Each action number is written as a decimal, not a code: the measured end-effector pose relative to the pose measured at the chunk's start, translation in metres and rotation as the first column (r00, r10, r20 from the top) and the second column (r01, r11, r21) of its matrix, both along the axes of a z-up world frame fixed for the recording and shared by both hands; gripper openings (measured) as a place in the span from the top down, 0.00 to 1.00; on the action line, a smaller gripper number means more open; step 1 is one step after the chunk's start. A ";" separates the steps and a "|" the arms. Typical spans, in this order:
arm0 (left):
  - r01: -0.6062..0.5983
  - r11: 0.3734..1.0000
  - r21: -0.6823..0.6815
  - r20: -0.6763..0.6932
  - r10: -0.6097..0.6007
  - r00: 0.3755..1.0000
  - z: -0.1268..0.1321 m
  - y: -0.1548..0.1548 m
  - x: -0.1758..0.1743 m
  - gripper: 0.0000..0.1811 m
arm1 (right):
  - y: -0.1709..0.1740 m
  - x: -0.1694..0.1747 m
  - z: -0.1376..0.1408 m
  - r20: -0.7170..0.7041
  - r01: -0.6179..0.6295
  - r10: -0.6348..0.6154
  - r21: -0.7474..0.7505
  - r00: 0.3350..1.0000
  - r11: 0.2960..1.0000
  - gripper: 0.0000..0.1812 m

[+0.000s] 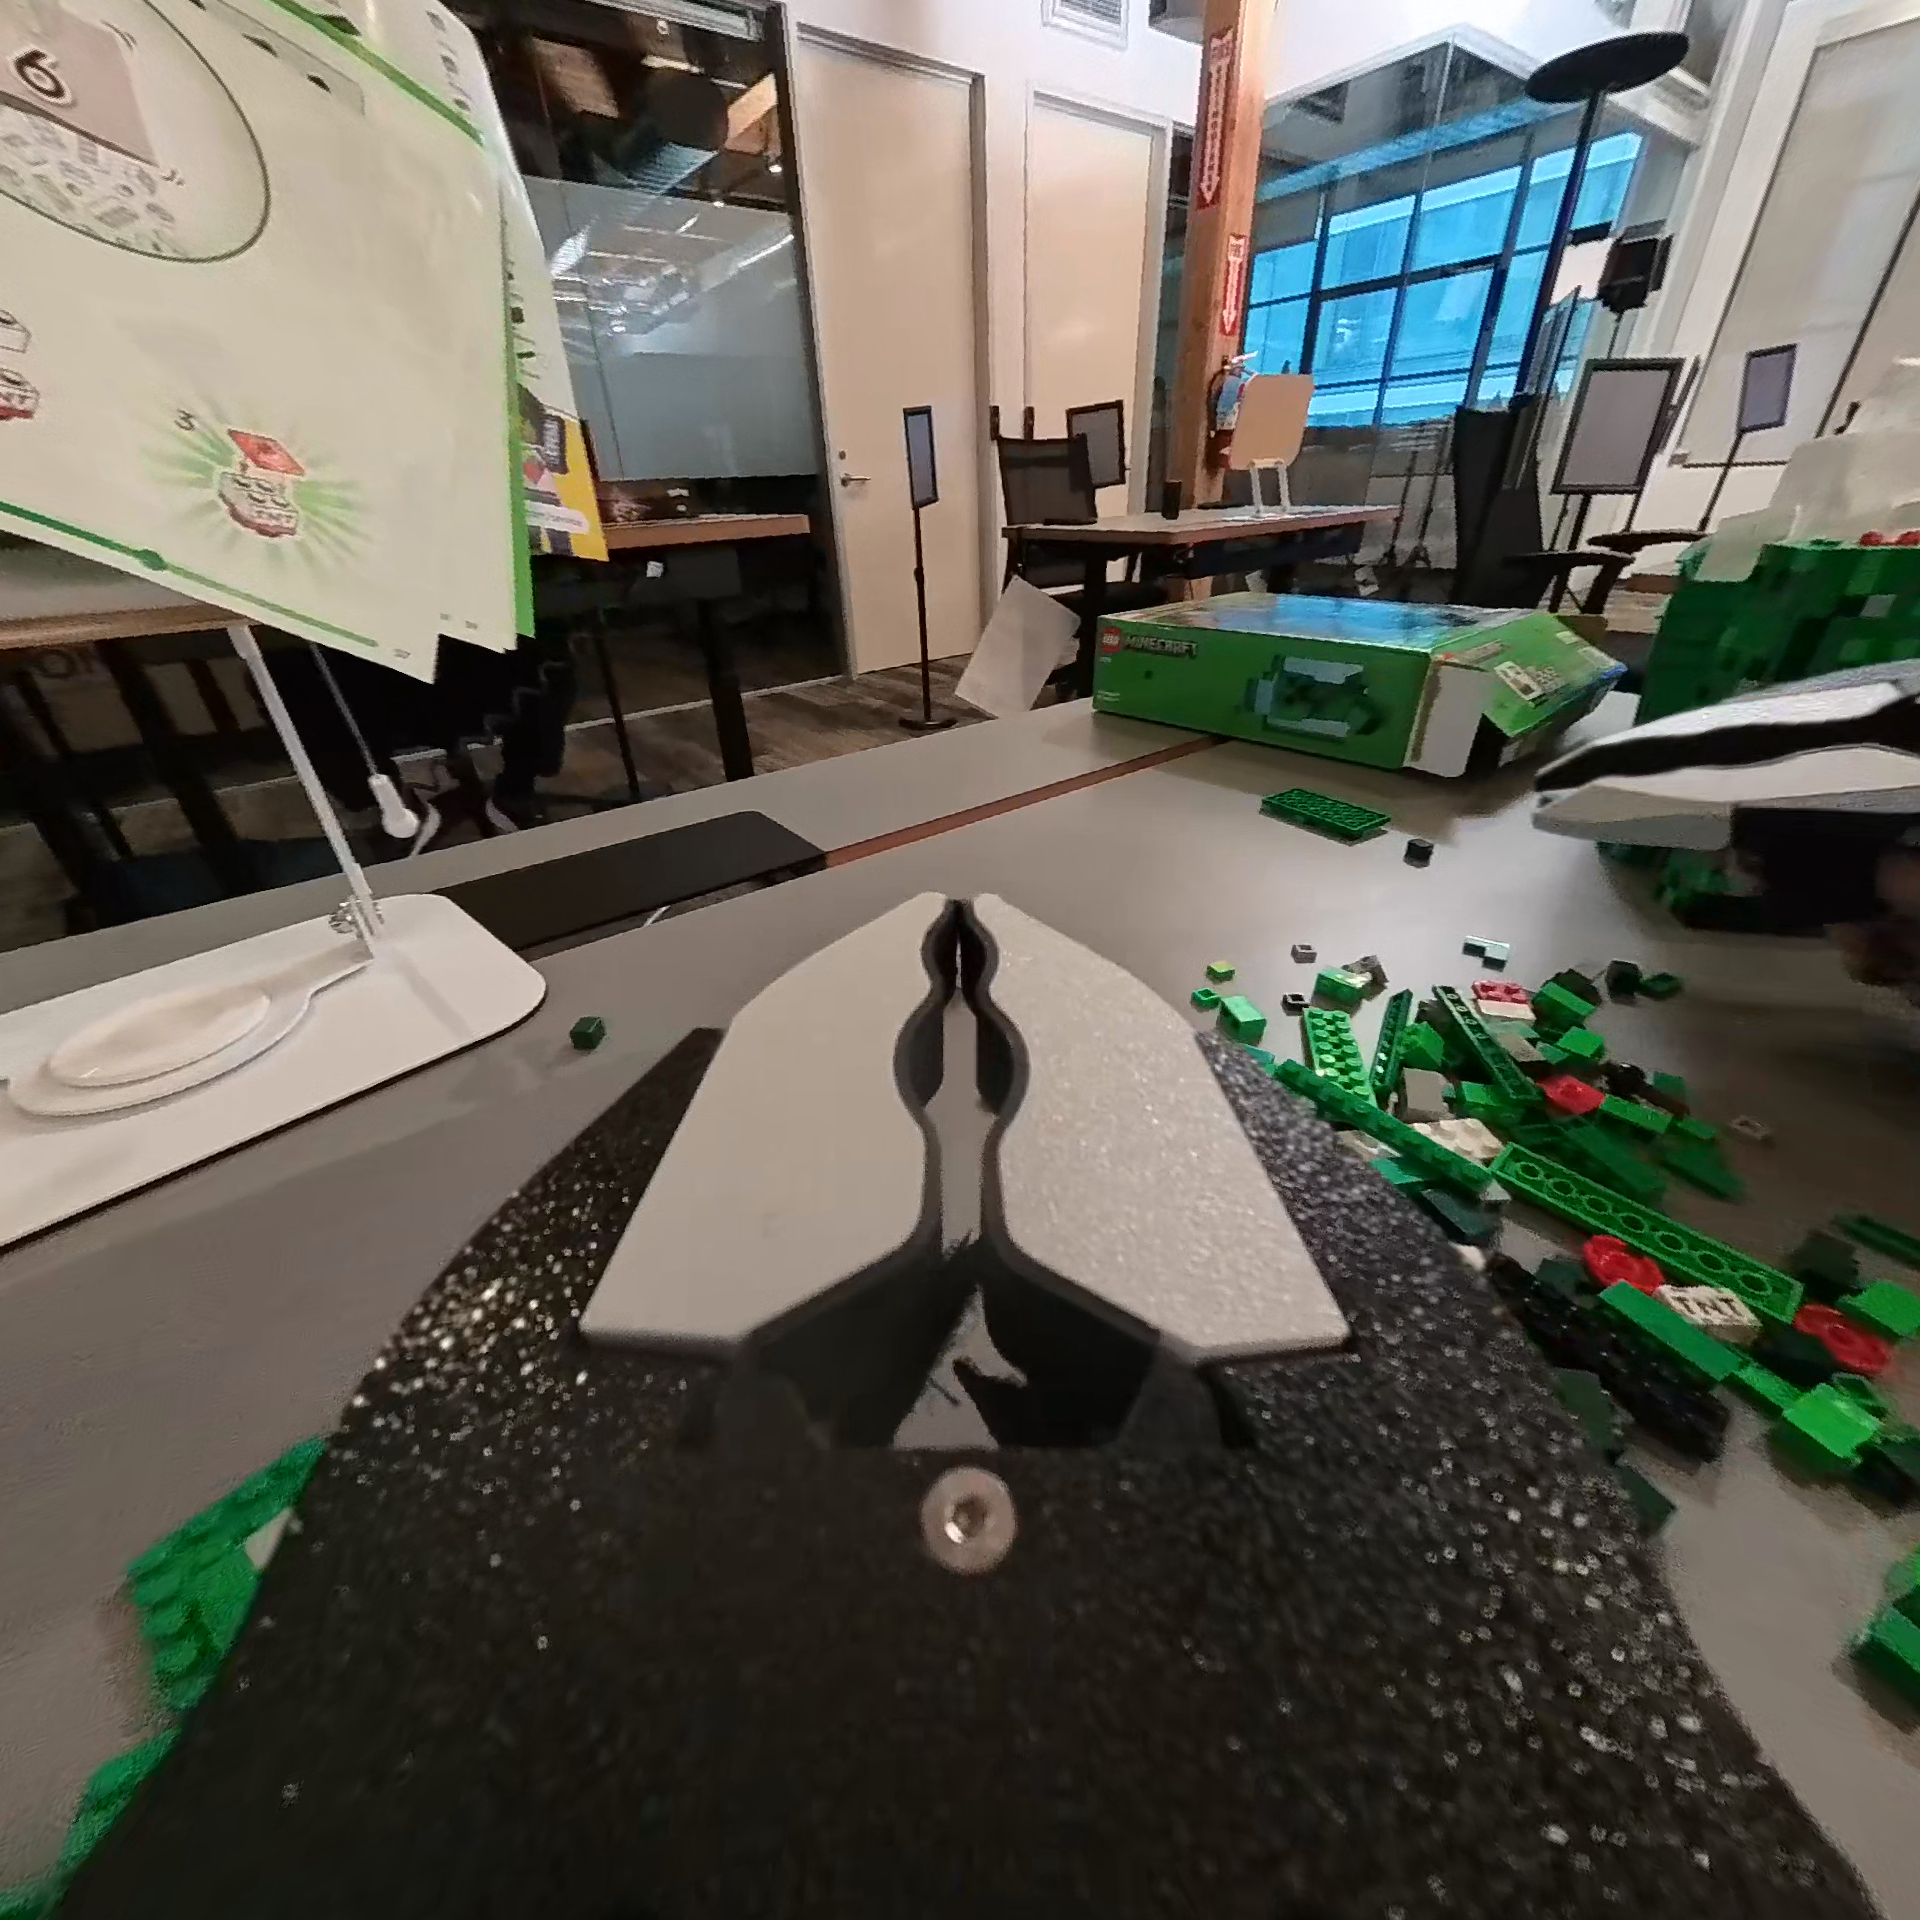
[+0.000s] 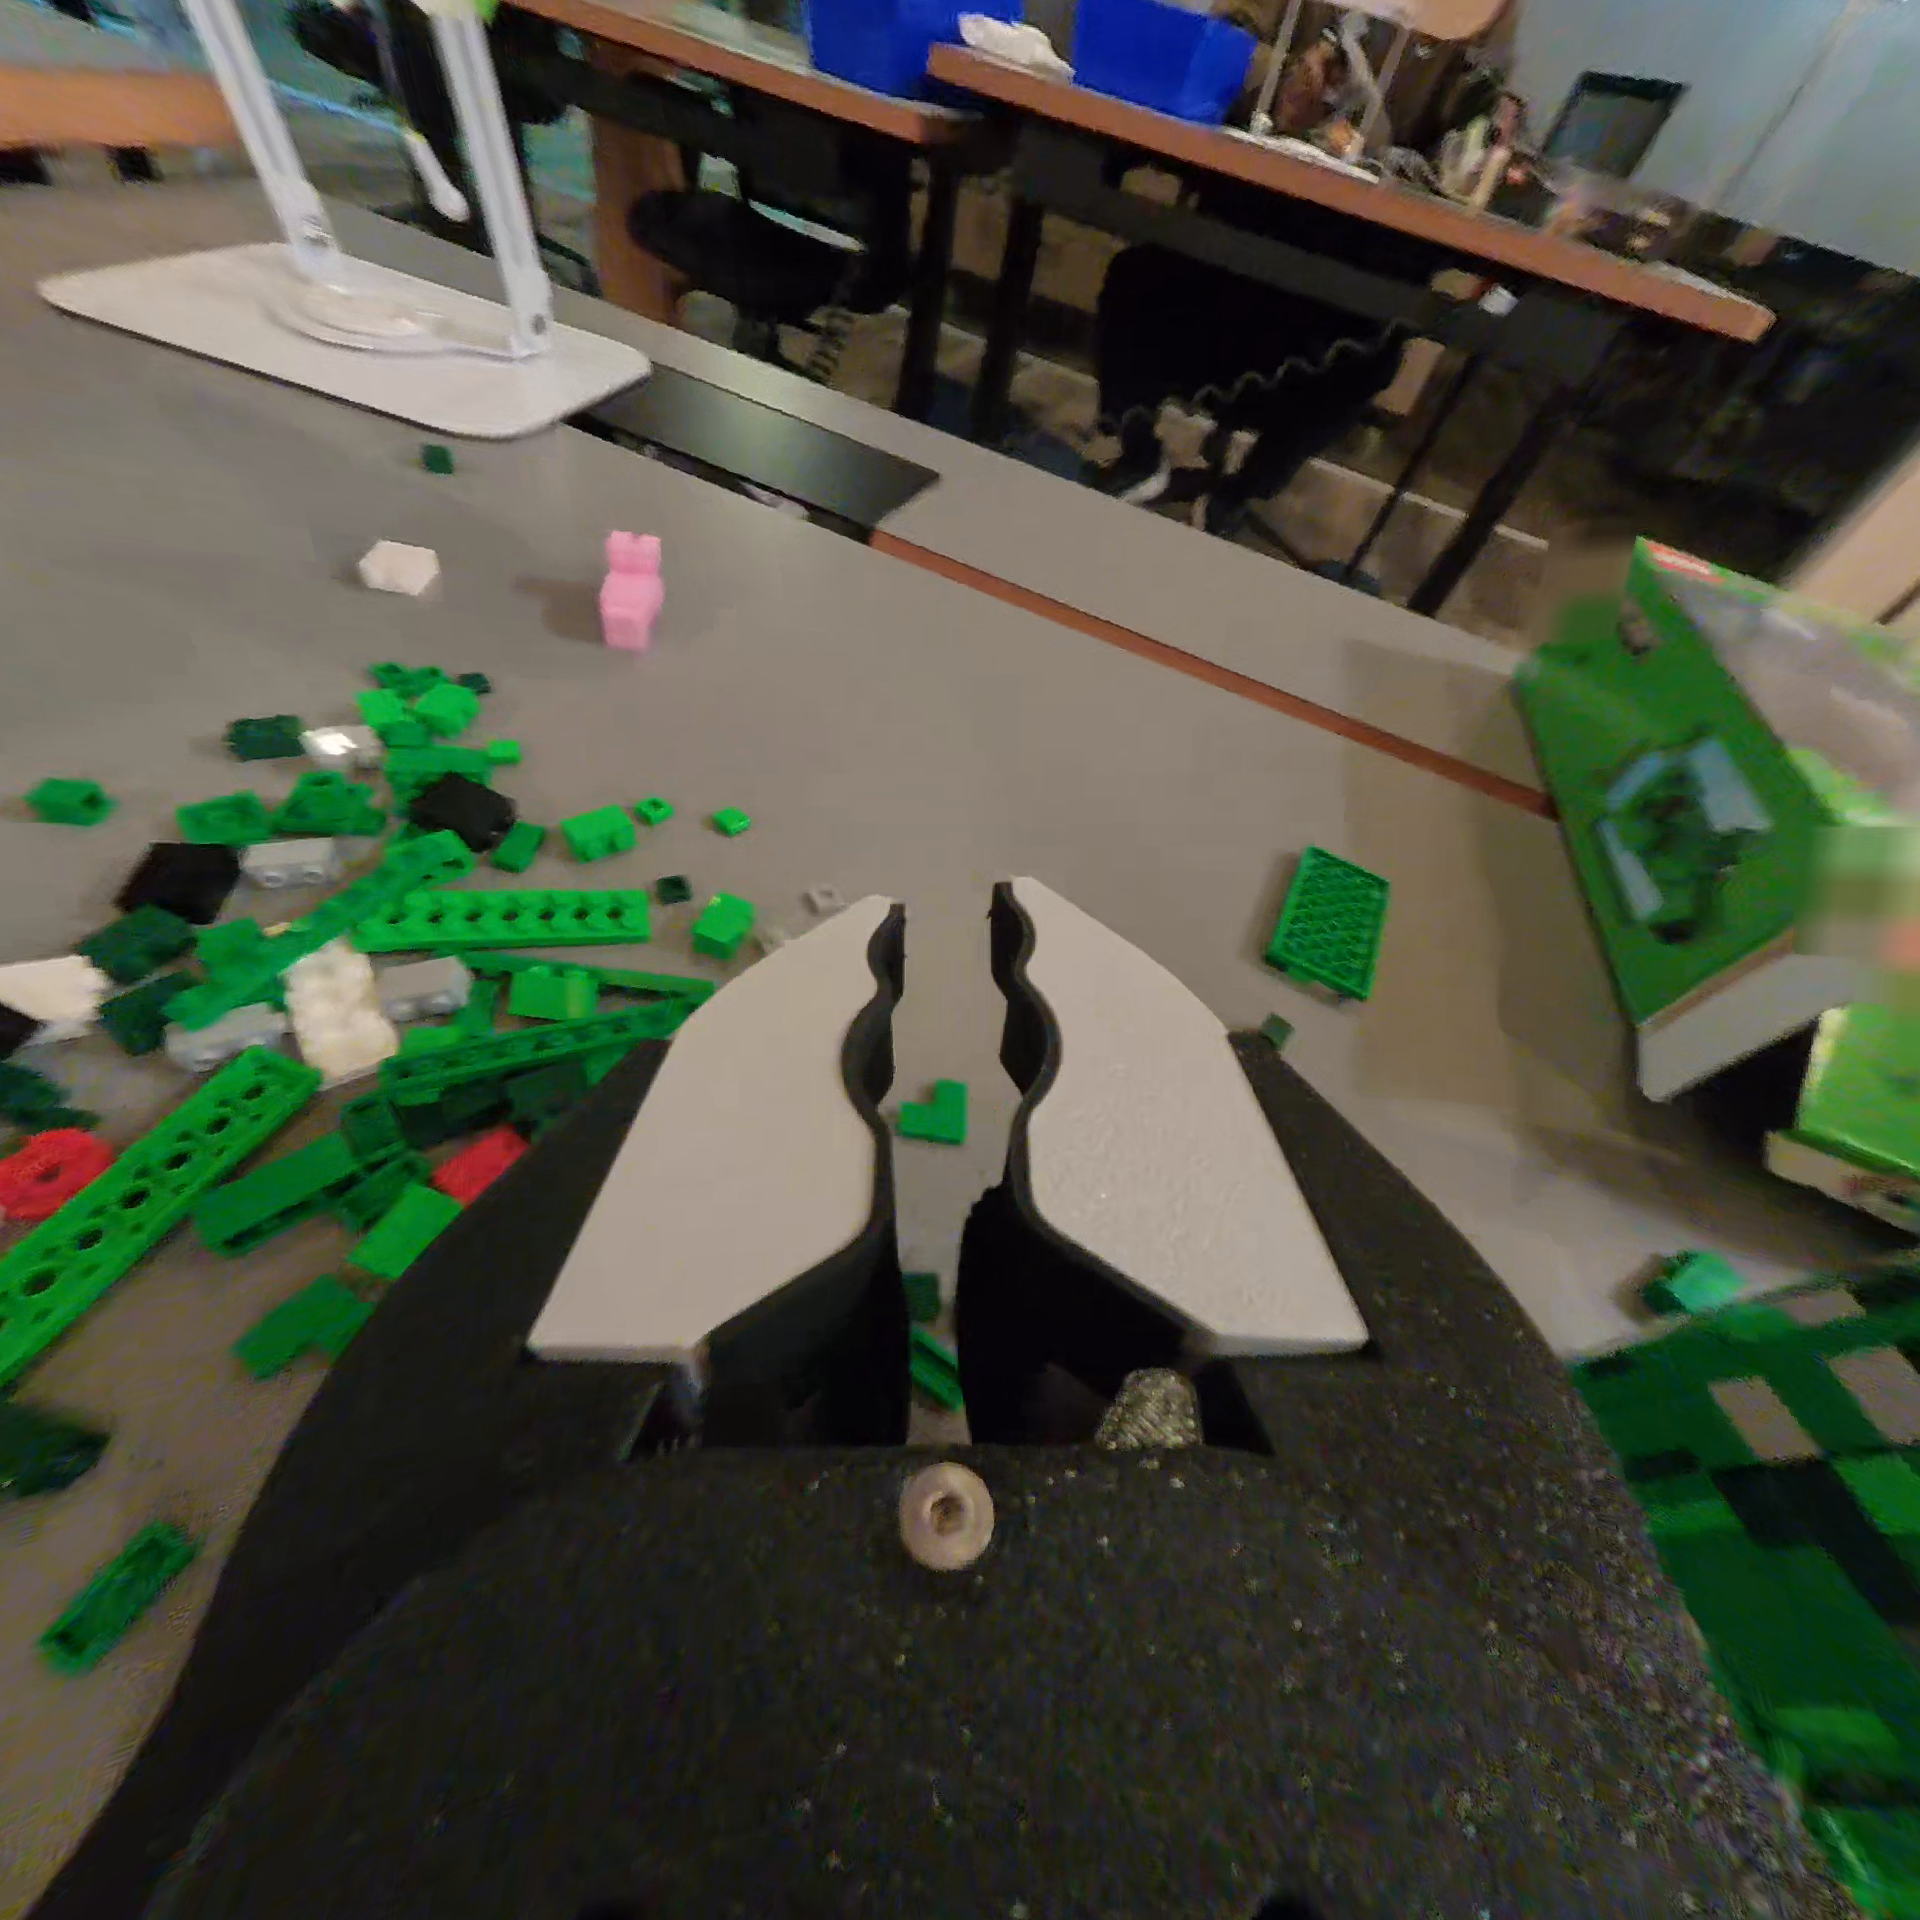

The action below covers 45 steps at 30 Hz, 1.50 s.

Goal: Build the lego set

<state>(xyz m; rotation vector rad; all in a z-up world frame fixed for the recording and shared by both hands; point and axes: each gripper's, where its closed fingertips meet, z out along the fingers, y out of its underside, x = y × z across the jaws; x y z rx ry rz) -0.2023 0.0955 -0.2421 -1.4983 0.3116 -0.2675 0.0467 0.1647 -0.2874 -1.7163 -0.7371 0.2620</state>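
Lego pieces [image 2: 416, 997] lie scattered in a loose heap on the grey table [image 2: 935, 707], mostly bright and dark green plates and bricks, with a few red round pieces, some white and grey bricks and a couple of black ones mixed in. In the left wrist view the same heap [image 1: 1538, 1164] spreads to the right of the left gripper [image 1: 964, 920], whose two grey fingers are pressed together at the tips with nothing seen between them. The right gripper [image 2: 945, 914] hangs above the table with its fingers parted, a clear gap between the tips, and holds nothing; a small green L-shaped piece [image 2: 933, 1114] shows on the table through that gap. A green plate with a lattice underside [image 2: 1328, 923] lies by itself to the right of the right gripper, apart from the heap. A small pink figure [image 2: 631, 592] stands upright farther back on the table, with a white piece [image 2: 399, 568] near it on the left. The green set box [image 1: 1351, 681] lies flat at the far side of the table, one end flap open. A partly built green model [image 1: 1787, 613] stands at the right edge of the left wrist view, with the right gripper [image 1: 1558, 784] reaching in just in front of it. The instruction booklet [image 1: 260, 312] hangs open on a white stand [image 1: 312, 1018] to the left. A lone dark green stud piece [image 1: 587, 1031] sits beside the stand's base.
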 end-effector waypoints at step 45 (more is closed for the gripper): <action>0.276 0.947 -0.165 0.102 -0.262 0.960 -0.001 -0.008 0.032 0.91 | -0.062 0.086 0.010 -0.030 0.017 -0.013 0.153 0.999 0.988 0.84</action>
